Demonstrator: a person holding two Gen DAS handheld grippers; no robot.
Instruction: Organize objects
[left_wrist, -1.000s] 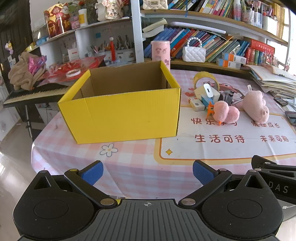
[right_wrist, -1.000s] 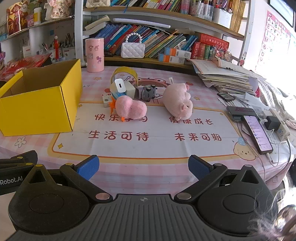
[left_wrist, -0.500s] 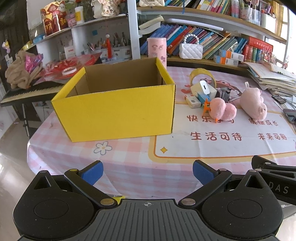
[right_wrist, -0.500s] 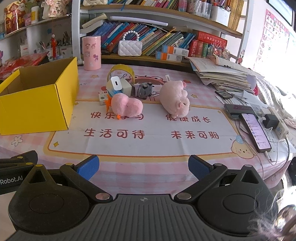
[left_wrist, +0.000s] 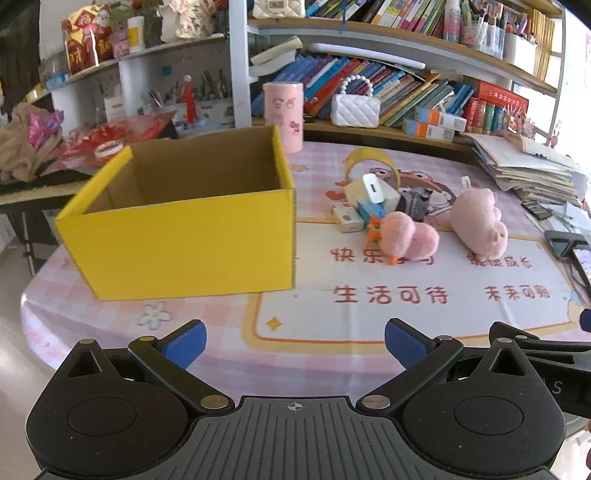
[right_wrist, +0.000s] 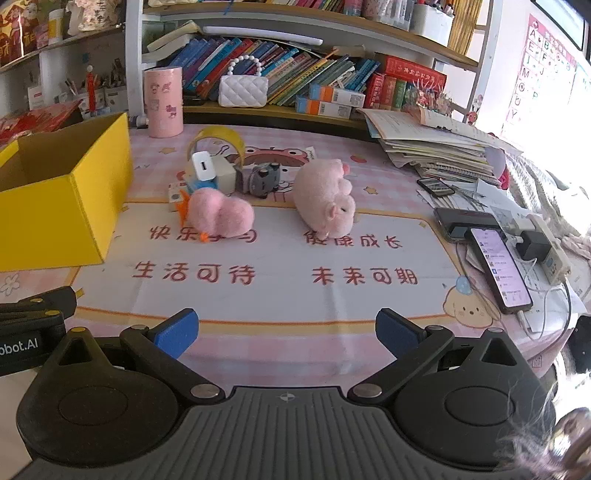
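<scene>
An open yellow cardboard box stands on the left of the table. To its right lie a pink plush bird with orange feet, a pink plush pig, a white charger, small boxes, a grey toy and a yellow tape roll. My left gripper is open and empty at the table's near edge. My right gripper is open and empty beside it, to the right.
A pink cylinder and white quilted handbag stand at the back by the bookshelves. Stacked papers, phones and a power strip with cables crowd the right edge. A cluttered side table is on the left.
Both grippers have moved forward toward the table and turned slightly; box and toys appear larger. Both stay open and empty.
</scene>
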